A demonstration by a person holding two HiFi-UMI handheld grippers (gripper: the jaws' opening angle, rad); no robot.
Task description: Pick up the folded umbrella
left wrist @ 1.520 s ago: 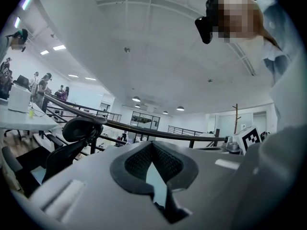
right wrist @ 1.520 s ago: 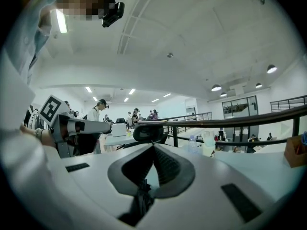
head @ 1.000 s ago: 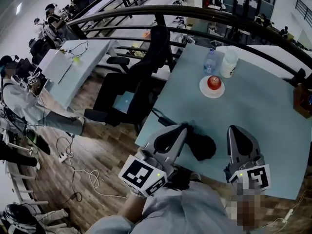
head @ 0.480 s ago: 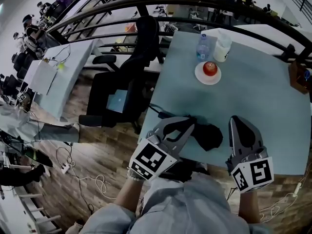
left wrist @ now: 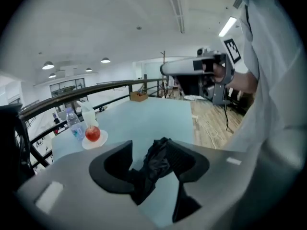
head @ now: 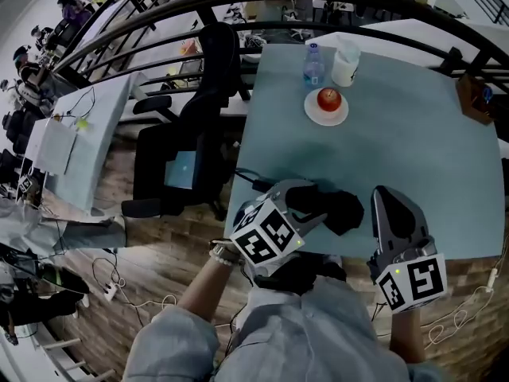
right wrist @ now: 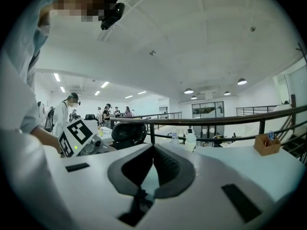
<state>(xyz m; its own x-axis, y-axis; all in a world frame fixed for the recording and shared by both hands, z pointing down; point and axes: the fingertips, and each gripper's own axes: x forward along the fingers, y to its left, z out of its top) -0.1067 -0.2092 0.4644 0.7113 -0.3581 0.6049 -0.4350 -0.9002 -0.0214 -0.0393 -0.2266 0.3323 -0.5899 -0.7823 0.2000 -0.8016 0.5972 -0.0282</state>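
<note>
The folded black umbrella [head: 340,211] lies crumpled near the front edge of the pale blue table [head: 406,134]. My left gripper [head: 308,200] reaches over it from the left, tilted downward. In the left gripper view its jaws have just been opening and stand apart, with the umbrella's black fabric [left wrist: 154,163] between them and brushing the right pad. I see no squeeze on it from the left gripper [left wrist: 149,147]. My right gripper [head: 384,197] hovers just right of the umbrella. In its own view the right gripper [right wrist: 153,151] has its jaws together and holds nothing.
A red apple on a white plate [head: 328,100], a water bottle [head: 313,57] and a white cup [head: 345,52] stand at the table's far side. A wooden box [head: 475,95] sits at the far right. A black office chair [head: 199,122] is left of the table.
The left gripper has sunk toward the umbrella and rolled, so its marker cube faces differently. Its jaws now straddle the fabric. The right gripper has barely shifted.
</note>
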